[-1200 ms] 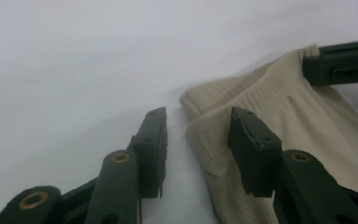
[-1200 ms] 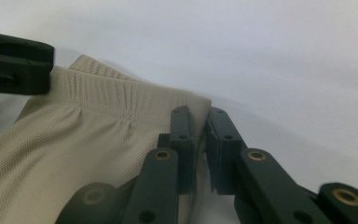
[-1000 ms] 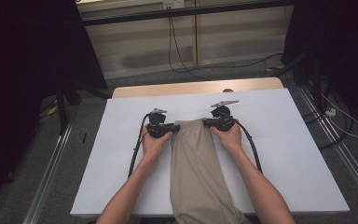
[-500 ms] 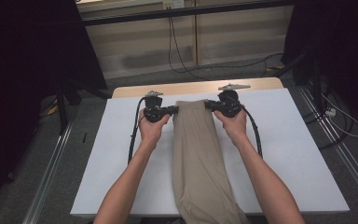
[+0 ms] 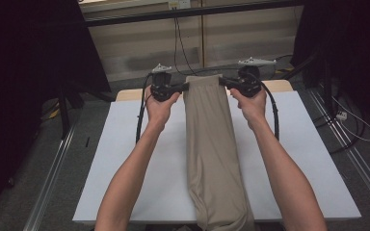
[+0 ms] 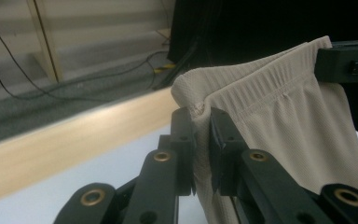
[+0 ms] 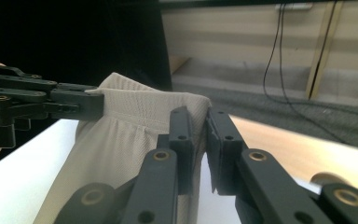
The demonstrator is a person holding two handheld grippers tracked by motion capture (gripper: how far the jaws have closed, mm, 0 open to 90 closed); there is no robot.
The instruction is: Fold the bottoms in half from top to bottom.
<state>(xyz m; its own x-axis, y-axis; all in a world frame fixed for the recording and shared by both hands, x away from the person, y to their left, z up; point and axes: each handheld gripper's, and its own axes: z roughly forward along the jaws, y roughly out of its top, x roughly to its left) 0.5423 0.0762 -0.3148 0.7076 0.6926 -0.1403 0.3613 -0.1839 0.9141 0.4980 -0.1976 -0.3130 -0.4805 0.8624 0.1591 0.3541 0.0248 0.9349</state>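
1. both hands have risen since the earlier frame, carrying the trousers (image 5: 211,144) by the waistband from low over the table (image 5: 125,159) to well above its far edge.
2. left gripper (image 5: 185,87) is clamped on the left corner of the waistband; its jaws have just been closing, with the cloth between them.
3. in the left gripper view the two black jaws pinch the beige cloth (image 6: 279,121) just under the elastic hem, pads pressed on both sides of it.
4. right gripper (image 5: 223,82) is clamped on the right corner of the waistband.
5. in the right gripper view its jaws squeeze the folded edge of the cloth (image 7: 121,140), and the left gripper (image 7: 93,105) shows farther off, biting the other corner.
6. the waistband is stretched roughly level between the two grippers, above the far edge of the table.
7. from the waistband the trousers hang down and trail along the middle of the table toward its near edge, where the lower part lies on the white top and runs off the near edge.
8. the left hand (image 5: 160,103) is left of the trousers, the right hand (image 5: 250,103) right of them, both above the far half of the table.
9. a black cable (image 5: 139,120) loops from the left gripper down over the table's left part; another cable (image 5: 274,115) curves from the right gripper over the right part.
10. a pale wooden strip (image 5: 125,94) shows at the far edge of the table, behind the grippers.
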